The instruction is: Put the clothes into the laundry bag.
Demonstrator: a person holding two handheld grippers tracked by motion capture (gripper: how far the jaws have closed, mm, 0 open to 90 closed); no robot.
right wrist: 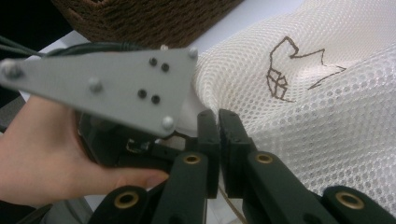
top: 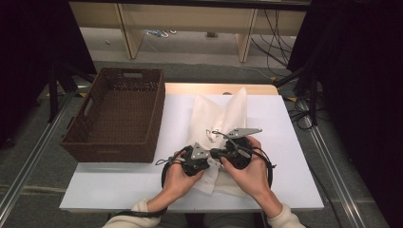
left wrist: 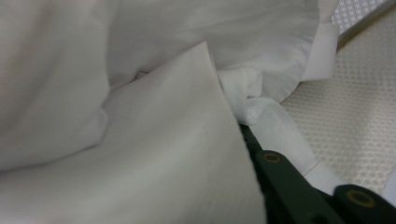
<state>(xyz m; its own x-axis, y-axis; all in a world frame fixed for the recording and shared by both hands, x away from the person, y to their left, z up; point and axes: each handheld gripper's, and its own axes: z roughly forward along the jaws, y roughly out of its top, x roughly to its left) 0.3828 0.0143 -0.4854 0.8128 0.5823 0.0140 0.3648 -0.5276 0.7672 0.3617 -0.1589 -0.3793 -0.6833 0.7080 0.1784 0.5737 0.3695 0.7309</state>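
A cream mesh bag (top: 221,114) (right wrist: 327,116) with a brown stitched outline lies in the middle of the table. Both hands meet at its near end. My right gripper (top: 217,151) (right wrist: 218,116) is shut, its jaws pinching the bag's edge. My left gripper (top: 211,156) sits just left of it, its grey plate (right wrist: 116,79) close by in the right gripper view. In the left gripper view, plain white cloth (left wrist: 140,140) covers one jaw of the left gripper (left wrist: 238,128) and presses against the other. Mesh (left wrist: 355,130) shows beyond a white tie strip.
A brown wicker basket (top: 83,111) (right wrist: 140,18) stands on the table's left half, beside the bag. The white table top (top: 119,185) has bare room in front of the basket and right of the hands. Floor, cables and a wooden frame lie beyond the far edge.
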